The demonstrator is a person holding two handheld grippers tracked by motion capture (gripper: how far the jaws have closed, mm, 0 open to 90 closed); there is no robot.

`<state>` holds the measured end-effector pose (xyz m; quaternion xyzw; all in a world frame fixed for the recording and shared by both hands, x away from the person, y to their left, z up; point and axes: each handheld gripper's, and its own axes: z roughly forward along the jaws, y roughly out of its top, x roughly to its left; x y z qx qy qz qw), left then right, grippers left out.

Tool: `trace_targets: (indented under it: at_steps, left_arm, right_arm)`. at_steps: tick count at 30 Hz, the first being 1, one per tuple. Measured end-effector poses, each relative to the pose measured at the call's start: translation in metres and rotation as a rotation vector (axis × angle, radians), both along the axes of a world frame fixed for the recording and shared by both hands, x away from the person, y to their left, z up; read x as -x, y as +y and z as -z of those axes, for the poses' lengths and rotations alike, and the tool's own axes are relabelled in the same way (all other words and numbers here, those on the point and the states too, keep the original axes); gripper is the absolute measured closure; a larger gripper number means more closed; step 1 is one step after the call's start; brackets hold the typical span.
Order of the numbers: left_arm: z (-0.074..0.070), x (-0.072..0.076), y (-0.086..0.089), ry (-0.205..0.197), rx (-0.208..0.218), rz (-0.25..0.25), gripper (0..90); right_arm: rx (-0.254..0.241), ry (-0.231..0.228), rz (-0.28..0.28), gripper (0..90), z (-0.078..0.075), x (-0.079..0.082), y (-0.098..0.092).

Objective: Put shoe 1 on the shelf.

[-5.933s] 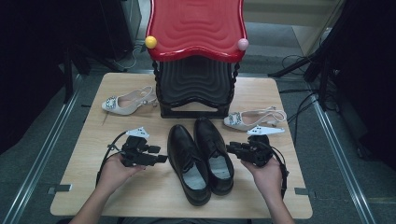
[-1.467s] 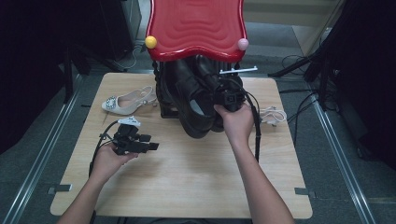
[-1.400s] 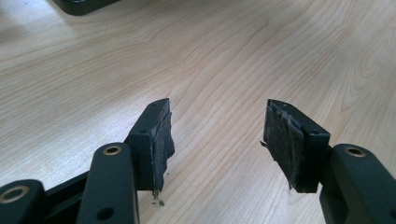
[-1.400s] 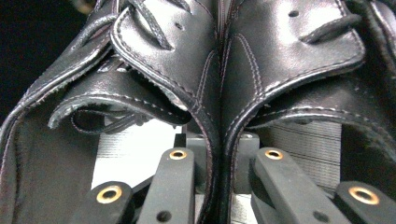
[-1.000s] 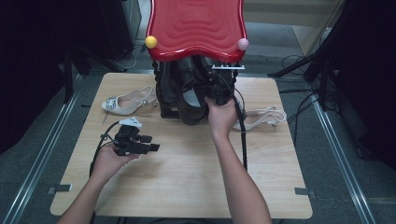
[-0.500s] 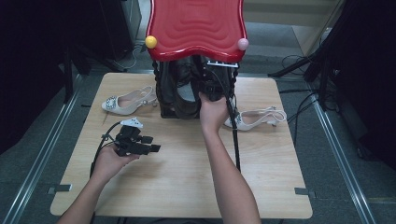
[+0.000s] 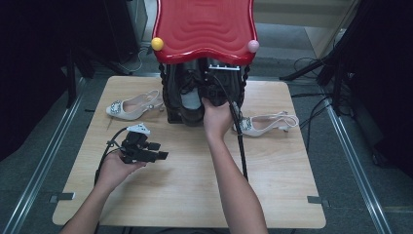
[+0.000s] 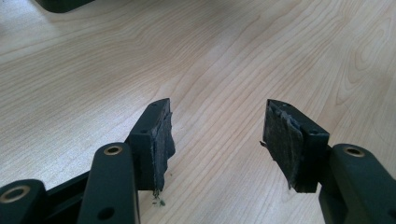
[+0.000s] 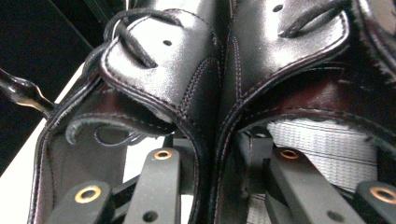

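Both black shoes (image 7: 192,95) have gone from the tabletop (image 7: 195,185) into the rack under the red stool (image 7: 204,29), toes away from the right tool (image 7: 216,90). Its jaws, one inside each shoe, have just been opening, apparently releasing; left tool (image 7: 160,156) rests open, empty.

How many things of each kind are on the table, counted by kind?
Black leather shoes: 2
Pale heeled sandals: 2
Shoe racks with a red top: 1
Total: 5
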<state>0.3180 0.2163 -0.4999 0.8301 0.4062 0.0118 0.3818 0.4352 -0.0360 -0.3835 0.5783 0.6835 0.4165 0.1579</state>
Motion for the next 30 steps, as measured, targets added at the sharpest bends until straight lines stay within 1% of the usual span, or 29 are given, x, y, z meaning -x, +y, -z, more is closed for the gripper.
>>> trace_targets:
  at_steps: [2,5,11,13,17,18,19,21,22,24,30]
  left_arm:
    - [0.0003,-0.0002,0.0001,0.001,0.003,0.0,42.5]
    - [0.0005,-0.0002,-0.0005,0.002,0.003,0.0,42.5]
    - [0.0004,-0.0004,0.0003,0.001,0.002,-0.002,42.5]
    - [0.0004,-0.0003,0.0003,0.0,0.001,0.0,42.5]
    - [0.0007,-0.0003,0.0001,0.002,0.001,-0.001,42.4]
    - [0.0007,-0.0002,0.0001,0.002,-0.002,0.001,42.4]
    - [0.0005,-0.0001,0.0001,0.003,-0.001,0.002,42.4]
    - [0.0005,0.0,0.0,0.002,0.001,0.002,42.4]
    - [0.0005,-0.0001,0.0001,0.002,-0.001,0.002,42.4]
    - [0.0007,0.0,0.0002,0.002,0.0,0.0,42.4]
    - [0.0008,0.0,0.0005,0.002,0.0,-0.001,42.3]
  right_arm:
    - [-0.004,0.004,0.004,73.1,-0.0002,-0.0004,-0.0001]
    - [-0.028,0.026,0.007,72.2,-0.0014,-0.0017,-0.0017]
    - [-0.043,0.027,-0.012,67.3,-0.0013,-0.0032,-0.003]
    - [-0.044,0.023,-0.021,64.5,-0.0013,-0.0032,-0.0033]
    - [-0.073,0.021,-0.035,60.1,-0.002,-0.0031,-0.0061]
    - [-0.073,0.022,-0.044,58.2,-0.0019,-0.0029,-0.0069]
    - [-0.075,0.008,-0.058,57.4,-0.0014,-0.0031,-0.0076]
    - [-0.071,-0.009,-0.069,56.2,-0.0015,-0.0023,-0.008]
    - [-0.073,-0.003,-0.07,55.6,-0.0017,-0.0019,-0.0077]
    - [-0.074,-0.011,-0.081,54.4,-0.0015,-0.0024,-0.0085]
    - [-0.089,-0.013,-0.098,50.6,-0.0013,-0.0018,-0.009]
